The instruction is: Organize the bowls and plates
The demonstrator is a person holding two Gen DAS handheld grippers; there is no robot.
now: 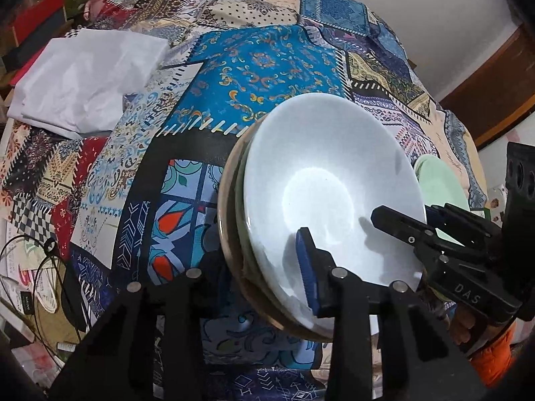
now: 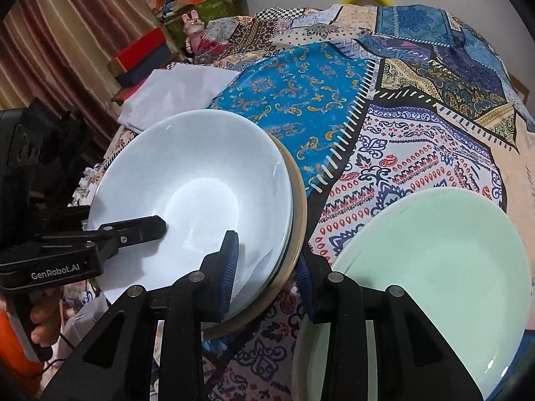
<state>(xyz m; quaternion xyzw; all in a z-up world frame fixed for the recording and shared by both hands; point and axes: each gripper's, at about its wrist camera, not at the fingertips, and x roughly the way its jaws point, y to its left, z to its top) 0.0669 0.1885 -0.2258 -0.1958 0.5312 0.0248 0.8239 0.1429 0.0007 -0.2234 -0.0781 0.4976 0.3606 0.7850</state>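
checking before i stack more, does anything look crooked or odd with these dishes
Yes: the stack under the white bowl is uneven. The tan plate at the bottom sticks out on one side instead of sitting centred. Both hand-held grippers clamp that stack's rim, left and right. The green plate lies apart. No chips or spills are visible.

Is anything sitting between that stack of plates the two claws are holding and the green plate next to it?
Nothing visible: only bare patterned cloth lies between the stack and the green plate.
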